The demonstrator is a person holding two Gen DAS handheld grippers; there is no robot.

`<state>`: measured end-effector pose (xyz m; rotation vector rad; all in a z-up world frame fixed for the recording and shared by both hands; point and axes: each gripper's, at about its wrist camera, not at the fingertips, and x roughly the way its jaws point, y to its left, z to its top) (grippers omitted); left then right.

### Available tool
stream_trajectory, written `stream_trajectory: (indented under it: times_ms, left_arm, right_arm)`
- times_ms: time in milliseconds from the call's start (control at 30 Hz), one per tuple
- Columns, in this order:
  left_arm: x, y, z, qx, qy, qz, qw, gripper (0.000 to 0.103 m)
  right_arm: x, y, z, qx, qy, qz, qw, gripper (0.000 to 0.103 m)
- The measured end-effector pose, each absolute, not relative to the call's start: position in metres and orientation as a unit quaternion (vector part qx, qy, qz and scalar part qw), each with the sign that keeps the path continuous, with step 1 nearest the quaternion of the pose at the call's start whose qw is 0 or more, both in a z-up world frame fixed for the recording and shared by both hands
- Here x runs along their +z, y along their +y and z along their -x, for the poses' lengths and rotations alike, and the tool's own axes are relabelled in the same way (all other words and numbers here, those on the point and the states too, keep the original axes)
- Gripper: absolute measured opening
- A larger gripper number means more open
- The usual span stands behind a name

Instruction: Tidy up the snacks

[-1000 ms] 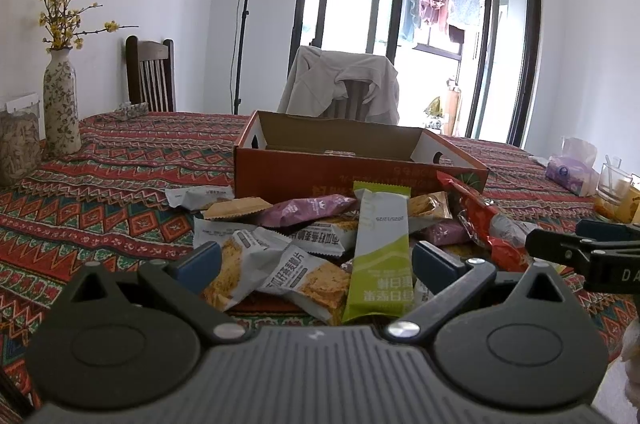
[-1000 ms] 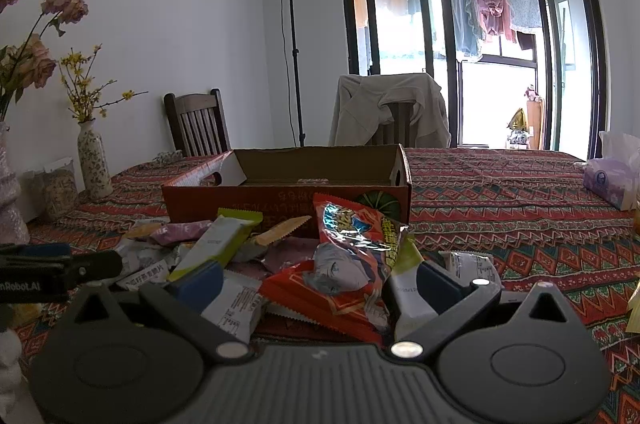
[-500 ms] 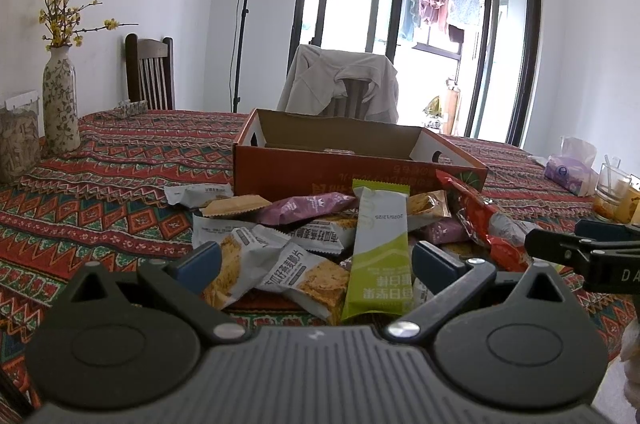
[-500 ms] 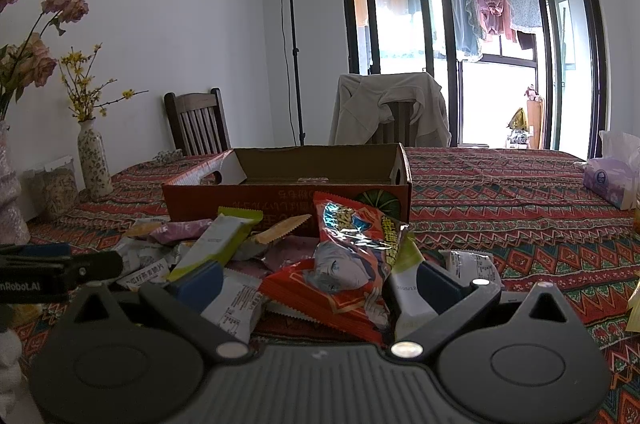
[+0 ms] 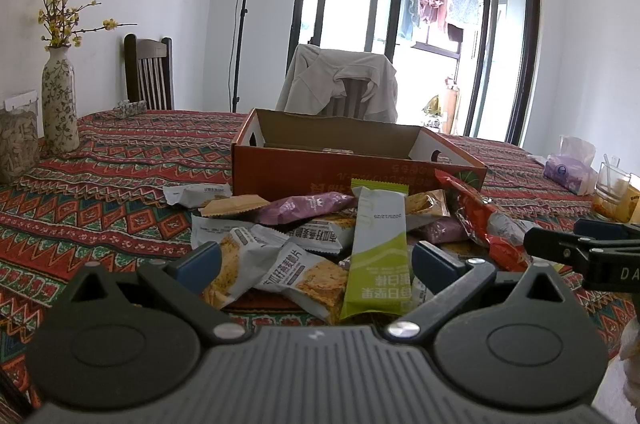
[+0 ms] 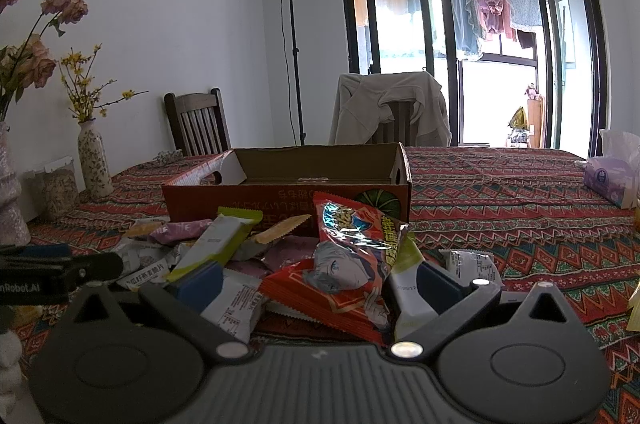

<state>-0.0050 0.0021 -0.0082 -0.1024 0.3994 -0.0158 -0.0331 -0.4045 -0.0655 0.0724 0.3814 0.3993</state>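
Green snack bar (image 5: 378, 256) lies between the left gripper's (image 5: 316, 262) wide jaws (right gripper's (image 6: 318, 278) likewise wide).

Right claw (image 6: 316, 284) spread wide before red snack packet (image 6: 344, 276).

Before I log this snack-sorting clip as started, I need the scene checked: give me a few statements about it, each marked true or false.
1. The cardboard box stands behind the snack pile, open at the top. True.
2. The left gripper is shut on the green packet. False: its jaws are open and hold nothing.
3. The red packet lies nearest the right gripper. True.
4. The flowered vase lies tipped over. False: it stands upright on the tablecloth.
5. A garment hangs over the chair behind the box. True.
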Motion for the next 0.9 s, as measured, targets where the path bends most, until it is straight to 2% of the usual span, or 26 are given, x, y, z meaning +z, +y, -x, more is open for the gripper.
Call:
stream_trajectory:
  times_ms: [900]
  left_arm:
    - [-0.0092, 0.0041, 0.0041, -0.007, 0.199, 0.053, 0.979, 0.103]
  right_arm:
    - [-0.0679, -0.4030, 0.0330, 0.199, 0.195, -0.040, 0.960, 0.103]
